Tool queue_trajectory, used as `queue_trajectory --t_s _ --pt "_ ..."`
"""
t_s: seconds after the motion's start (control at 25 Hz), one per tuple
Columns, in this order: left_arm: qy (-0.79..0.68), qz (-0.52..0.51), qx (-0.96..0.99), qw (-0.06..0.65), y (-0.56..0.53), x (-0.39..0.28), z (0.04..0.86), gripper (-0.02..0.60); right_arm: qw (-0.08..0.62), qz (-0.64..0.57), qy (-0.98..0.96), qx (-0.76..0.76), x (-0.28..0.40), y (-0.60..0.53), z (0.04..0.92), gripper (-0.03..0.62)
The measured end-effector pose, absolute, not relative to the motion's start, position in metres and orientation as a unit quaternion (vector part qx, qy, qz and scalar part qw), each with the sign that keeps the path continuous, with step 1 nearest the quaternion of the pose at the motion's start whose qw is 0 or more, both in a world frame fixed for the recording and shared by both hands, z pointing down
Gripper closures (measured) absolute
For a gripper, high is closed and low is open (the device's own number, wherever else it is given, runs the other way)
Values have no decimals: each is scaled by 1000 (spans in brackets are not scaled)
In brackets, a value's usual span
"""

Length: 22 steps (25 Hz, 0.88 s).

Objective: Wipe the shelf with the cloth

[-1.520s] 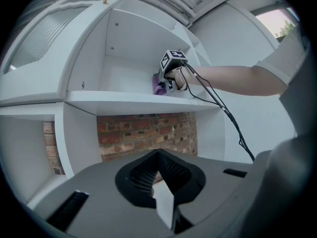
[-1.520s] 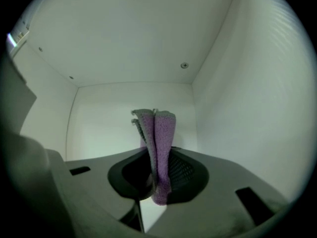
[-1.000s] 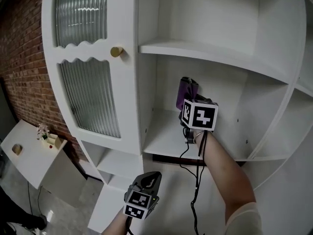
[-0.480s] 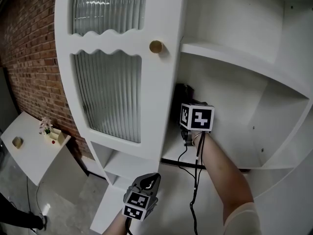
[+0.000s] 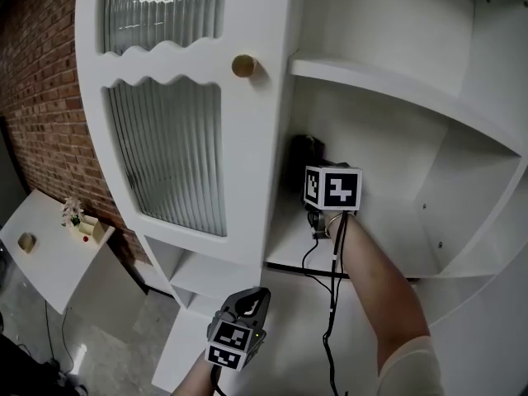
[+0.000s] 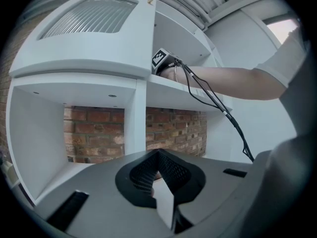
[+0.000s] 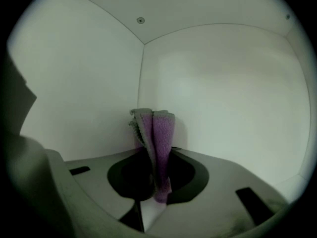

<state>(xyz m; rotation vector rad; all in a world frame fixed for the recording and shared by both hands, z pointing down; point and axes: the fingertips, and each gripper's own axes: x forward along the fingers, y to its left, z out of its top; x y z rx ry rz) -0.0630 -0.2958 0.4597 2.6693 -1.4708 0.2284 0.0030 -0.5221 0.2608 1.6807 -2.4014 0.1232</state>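
In the right gripper view a purple cloth stands folded between the jaws, and my right gripper is shut on it. It points into the back left corner of a white shelf compartment. From the head view the right gripper reaches onto the shelf just behind the door edge. There the cloth is a dark shape in shadow ahead of the marker cube. My left gripper hangs low in front of the cabinet. Its jaws are shut with nothing in them, and it faces the lower compartments.
An open cabinet door with ribbed glass and a brass knob stands just left of the compartment. Another shelf board lies above. A cable hangs from the right gripper. A brick wall and a small white table are at the left.
The right gripper has pushed the cloth leftward and deeper into the shelf's back left corner, partly behind the door edge. The left gripper has stayed low and still.
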Motion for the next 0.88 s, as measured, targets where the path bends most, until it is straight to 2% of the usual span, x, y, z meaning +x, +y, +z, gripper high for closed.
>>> queue_trajectory --t_s 0.88 --pt "-464 98 880 18 -284 2 453 568 104 48 -746 655 185 -502 261 508"
